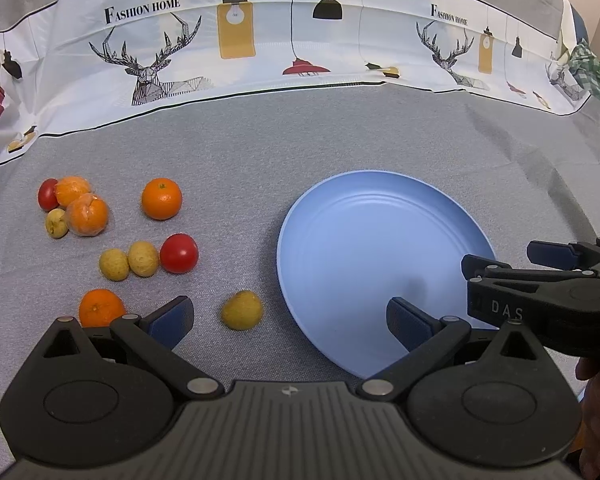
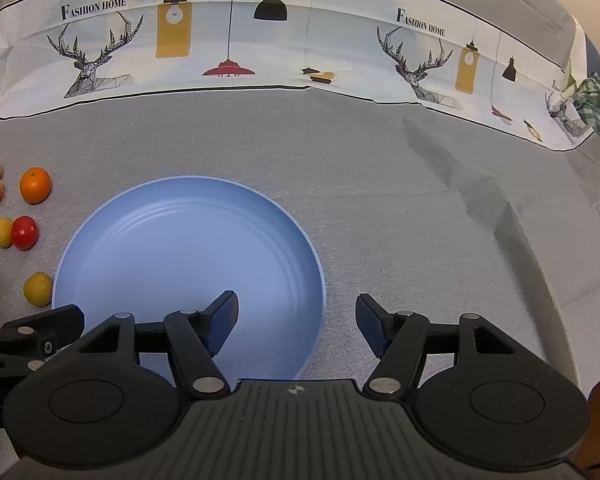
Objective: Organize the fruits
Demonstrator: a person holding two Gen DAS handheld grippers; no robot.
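Observation:
An empty blue plate [image 1: 364, 240] lies on the grey cloth; it also shows in the right wrist view [image 2: 172, 248]. Left of it lie loose fruits: an orange [image 1: 161, 198], a red tomato [image 1: 179, 253], two yellow fruits [image 1: 129, 262], a lone yellow fruit [image 1: 242, 309], an orange [image 1: 100, 307] by my left finger, and a far cluster [image 1: 74, 208]. My left gripper [image 1: 288, 320] is open and empty, straddling the plate's left rim. My right gripper [image 2: 296, 320] is open and empty over the plate's right rim; it shows at the right of the left wrist view [image 1: 540, 280].
A printed cloth backdrop [image 1: 260, 40] with deer and lamps stands along the back. A green checked cloth [image 2: 596, 108] lies at the far right. The grey cloth [image 2: 440, 220] stretches right of the plate.

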